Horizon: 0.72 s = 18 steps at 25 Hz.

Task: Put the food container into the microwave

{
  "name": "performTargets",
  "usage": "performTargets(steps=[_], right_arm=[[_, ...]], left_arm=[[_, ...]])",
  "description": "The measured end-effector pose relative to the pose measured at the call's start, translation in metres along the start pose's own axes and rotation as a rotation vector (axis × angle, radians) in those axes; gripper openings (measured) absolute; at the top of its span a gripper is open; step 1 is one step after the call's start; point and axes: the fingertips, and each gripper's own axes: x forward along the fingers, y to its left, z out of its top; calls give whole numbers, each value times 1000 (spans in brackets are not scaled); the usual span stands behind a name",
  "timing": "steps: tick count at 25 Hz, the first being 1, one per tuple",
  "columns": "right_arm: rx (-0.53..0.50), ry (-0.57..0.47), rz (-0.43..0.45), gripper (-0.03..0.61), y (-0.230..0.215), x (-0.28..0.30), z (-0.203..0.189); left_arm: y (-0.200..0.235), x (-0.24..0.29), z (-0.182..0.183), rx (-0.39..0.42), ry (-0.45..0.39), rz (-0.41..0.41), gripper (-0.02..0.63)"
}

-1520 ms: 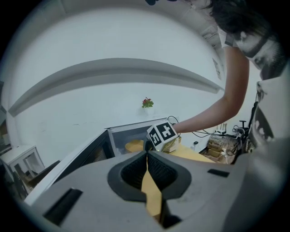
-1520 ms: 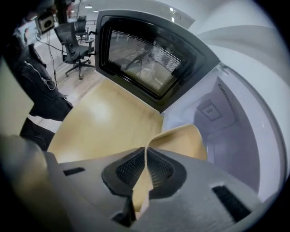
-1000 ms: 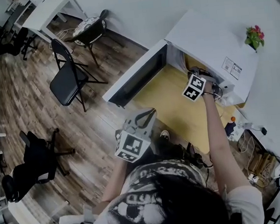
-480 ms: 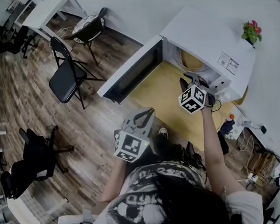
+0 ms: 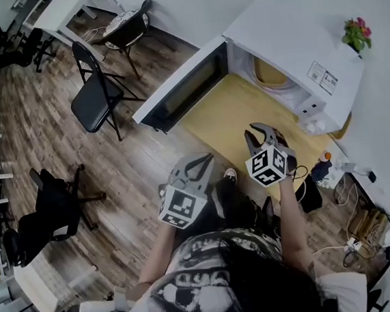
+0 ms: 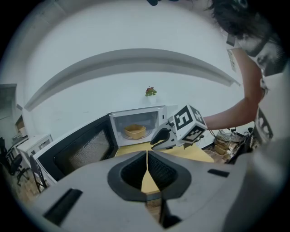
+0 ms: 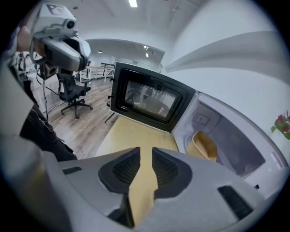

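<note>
Yellow table (image 5: 222, 118), container (image 5: 270, 76) in microwave (image 5: 294, 43), left hand-held gripper (image 5: 208, 159) clenched, right hand-held gripper (image 5: 260, 132) released

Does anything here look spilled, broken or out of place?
Nothing stands out. The food container sits inside the microwave, whose door is open. Nothing looks spilled or broken on the yellow table.

The yellow table (image 5: 227, 123) carries the white microwave (image 5: 294, 46), whose door (image 5: 182, 95) stands open.
</note>
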Motion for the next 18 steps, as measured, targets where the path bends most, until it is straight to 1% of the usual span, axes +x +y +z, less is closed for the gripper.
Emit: performTargets(steps=[7,10,14,18], right_arm=[[30,-45,45,84,42,-21,6],[61,-75,56,81,59,-31,14],[63,-99,58,78,88,-47,29],[42,-131,65,78,129,-68,52]], left_arm=[[-5,-15,-10,-4,16,1,8],[-8,-29,-18,-1,19,8,8],[-13,-61,-26,2,-5,25,8],[-19,-100,-44,-6,-12,45,8]])
